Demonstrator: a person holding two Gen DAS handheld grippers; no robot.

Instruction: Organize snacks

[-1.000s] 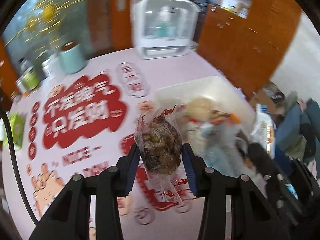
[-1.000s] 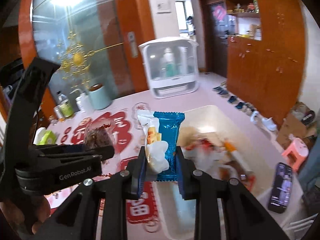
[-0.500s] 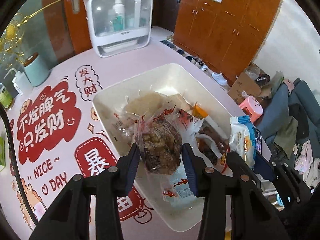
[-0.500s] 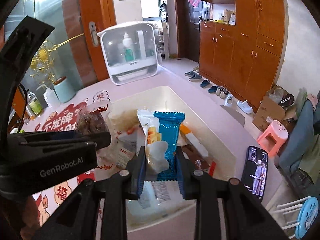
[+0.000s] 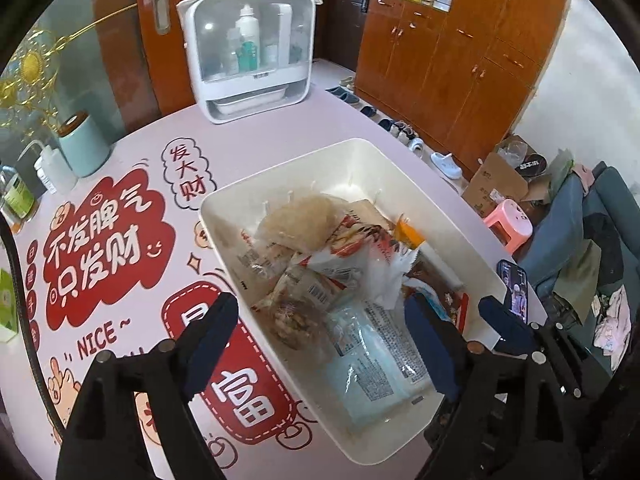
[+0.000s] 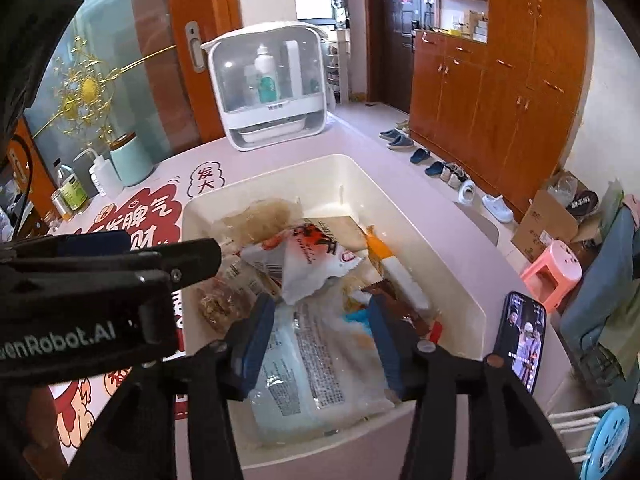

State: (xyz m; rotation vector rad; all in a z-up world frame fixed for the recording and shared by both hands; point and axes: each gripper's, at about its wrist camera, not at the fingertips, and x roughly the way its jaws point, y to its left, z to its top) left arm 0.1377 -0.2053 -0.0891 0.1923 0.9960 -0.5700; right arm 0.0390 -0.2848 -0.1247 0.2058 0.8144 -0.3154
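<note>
Both tongs hang over the white bin (image 5: 404, 176) on the tabletop (image 5: 328, 120), opening with nothing pinched. The brown snack bag (image 5: 290, 320) lies in the bin under the left tongs (image 5: 320, 332). The blue packet (image 6: 356, 316), mostly hidden, seems to lie under the right tongs (image 6: 320, 336).

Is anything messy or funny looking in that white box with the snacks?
Nothing is spilled or torn. The snack packets in the white bin lie jumbled, overlapping every which way, like the white and red packet tilted on top of the others. One odd thing: a phone with its screen on sits near the table's edge beside the bin.
</note>
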